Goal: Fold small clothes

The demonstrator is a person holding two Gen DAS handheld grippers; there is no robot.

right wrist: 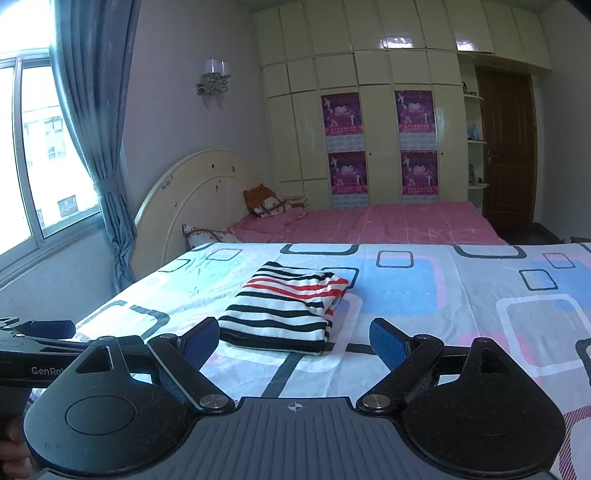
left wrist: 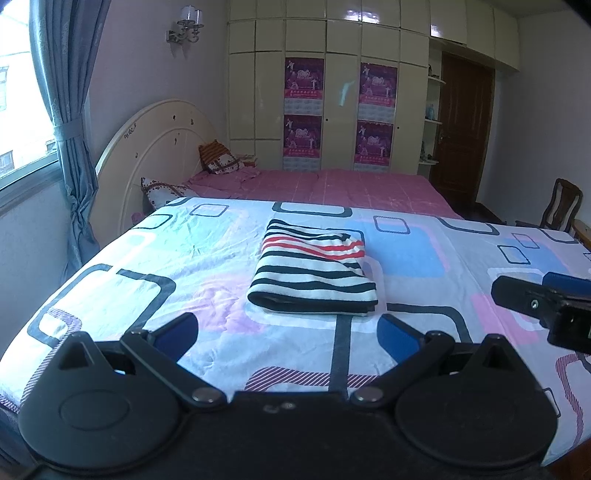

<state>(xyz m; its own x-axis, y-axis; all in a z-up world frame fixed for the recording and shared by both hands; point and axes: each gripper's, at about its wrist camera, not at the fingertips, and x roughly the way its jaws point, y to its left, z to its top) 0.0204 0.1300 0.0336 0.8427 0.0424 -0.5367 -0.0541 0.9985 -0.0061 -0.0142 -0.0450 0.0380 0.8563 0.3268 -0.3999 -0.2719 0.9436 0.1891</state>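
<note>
Bedroom setup: we've got a sheet (left wrist: 122, 295) with a rounded-square print spread over the near surface, and behind it one bed (left wrist: 351, 184) with a pink cover and a cream arched headboard (left wrist: 155, 144). Count so far: two pillows (left wrist: 162, 190) by the headboard, plus one orange striped cushion (left wrist: 211, 151) tucked behind them. Four purple posters (left wrist: 304, 78) on the cream wardrobe (left wrist: 332, 33), stacked two and two. One wall lamp (left wrist: 186, 26), one blue curtain (left wrist: 70, 122) tied back at the window, one dark door (left wrist: 465, 122), one chair (left wrist: 559, 205) at the far right.

Only one garment on the sheet: a striped top (left wrist: 314, 271), white with black stripes and a few red ones, already folded into a neat rectangle. It lies flat about mid-sheet, just ahead of both grippers, nothing touching it.

We're holding two grippers. Left gripper (left wrist: 288, 334) has its jaws spread wide, nothing between the blue pads (left wrist: 177, 332), and sits short of the top's near edge. Right gripper (right wrist: 293, 341) is the same deal, jaws released and empty, with the top's near corner just past its left pad. In the left wrist view the right gripper pokes in at the right edge, well apart from the top. In the right wrist view we also see a bit of a hand (right wrist: 13, 448) at the bottom left corner
</note>
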